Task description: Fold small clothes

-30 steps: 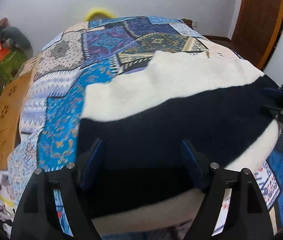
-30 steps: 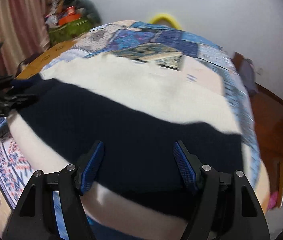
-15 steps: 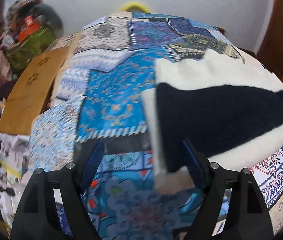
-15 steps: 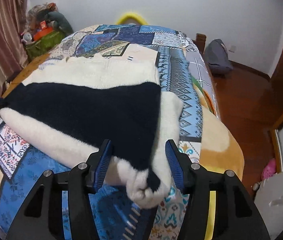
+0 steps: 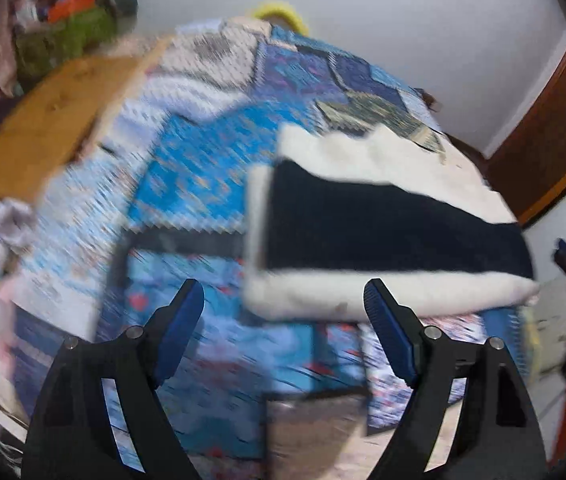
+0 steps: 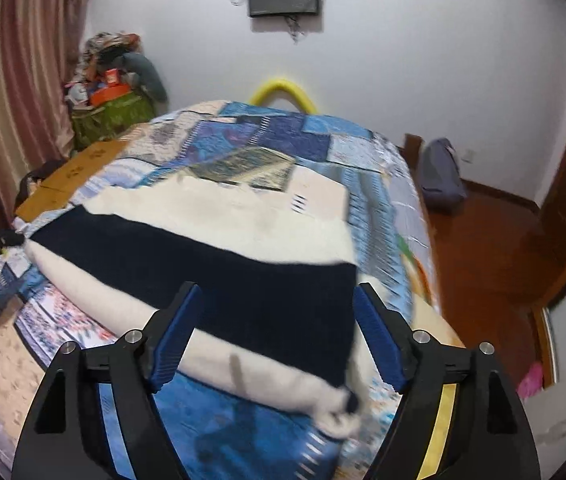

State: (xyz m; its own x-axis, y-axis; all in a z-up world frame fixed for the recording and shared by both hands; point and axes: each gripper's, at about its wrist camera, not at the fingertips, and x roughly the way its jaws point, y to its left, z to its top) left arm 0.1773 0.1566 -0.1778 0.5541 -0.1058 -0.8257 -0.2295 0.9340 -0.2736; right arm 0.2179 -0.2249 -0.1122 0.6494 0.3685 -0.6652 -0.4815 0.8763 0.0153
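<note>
The sweater (image 6: 211,264) lies lengthwise just ahead of the empty opening right gripper (image 6: 275,336) (left gripper (image 5: 283,332) wide, empty, farther).

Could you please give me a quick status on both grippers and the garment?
Left gripper open, nothing between its fingers. Right gripper opening, clear above the folded cream-and-navy garment, which lies on the patchwork bedspread. Nothing in the way.
</note>
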